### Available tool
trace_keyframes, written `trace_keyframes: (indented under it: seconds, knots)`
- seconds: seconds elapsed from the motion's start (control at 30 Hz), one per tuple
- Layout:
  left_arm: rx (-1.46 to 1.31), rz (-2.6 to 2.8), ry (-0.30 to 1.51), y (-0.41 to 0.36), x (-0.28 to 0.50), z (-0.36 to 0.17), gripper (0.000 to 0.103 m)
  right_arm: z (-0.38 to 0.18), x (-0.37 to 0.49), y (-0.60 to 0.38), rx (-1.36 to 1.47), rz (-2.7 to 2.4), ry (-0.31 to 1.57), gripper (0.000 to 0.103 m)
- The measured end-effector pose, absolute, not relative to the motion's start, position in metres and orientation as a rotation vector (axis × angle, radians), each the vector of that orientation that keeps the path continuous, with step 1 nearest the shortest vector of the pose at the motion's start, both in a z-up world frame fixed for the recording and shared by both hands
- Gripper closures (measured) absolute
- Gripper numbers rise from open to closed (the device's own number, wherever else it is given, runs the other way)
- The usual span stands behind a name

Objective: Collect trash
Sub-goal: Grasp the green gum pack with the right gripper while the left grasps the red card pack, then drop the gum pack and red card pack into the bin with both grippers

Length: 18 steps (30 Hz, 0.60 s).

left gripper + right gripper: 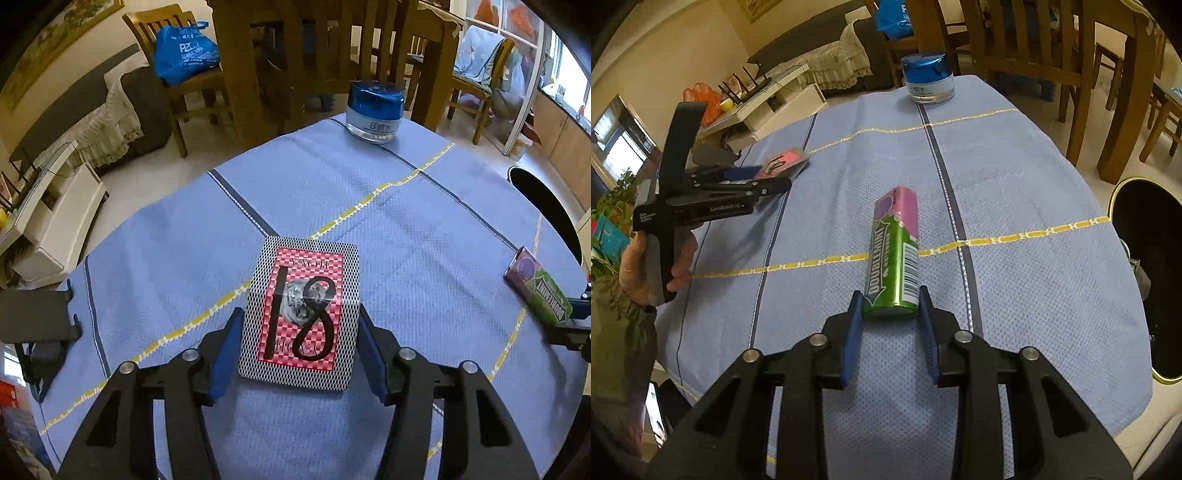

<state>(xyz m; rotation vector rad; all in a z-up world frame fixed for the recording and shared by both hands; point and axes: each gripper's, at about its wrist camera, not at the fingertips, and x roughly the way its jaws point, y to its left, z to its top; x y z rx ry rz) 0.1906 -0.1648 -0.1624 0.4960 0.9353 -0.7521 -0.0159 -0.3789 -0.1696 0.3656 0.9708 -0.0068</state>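
Nearest in the left wrist view, the left tongs (pixel 300 347) straddle a card box (pixel 301 314) lying flat on the blue cloth of the desk (pixel 406 206); both blue pads sit against its long sides, so it looks gripped or about to be. In the right wrist view, the right tongs (pixel 891 314) flank the near end of a gum canister (pixel 895 254) lying on its side mid-desk, pads touching or just beside it. The step in hand, I judge, is picking up both pieces at once. Next: firm the grip, lift clear of the cloth, and carry toward the black bin (pixel 1145 280) just off the desk's right edge. At the far edge stands a blue-lidded jar (pixel 928 77), still to be collected.
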Motion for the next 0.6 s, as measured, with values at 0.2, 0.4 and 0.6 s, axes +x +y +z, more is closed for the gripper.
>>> trace_keyframes:
  seconds: [0.2,0.4,0.6]
  knots:
    - [0.484,-0.682,0.941,-0.159,0.172,-0.162,0.047,-0.169,-0.017,-0.380,0.362,-0.009,0.970,0.074]
    - [0.468,-0.599,0.888,-0.162,0.137,-0.127,0.047,-0.166,-0.019,-0.381,0.380,-0.011,0.973,0.074]
    - [0.409,-0.625,0.773,-0.184,0.090,-0.077,0.047,-0.154,-0.041,-0.393,0.366,-0.067,0.926,0.074]
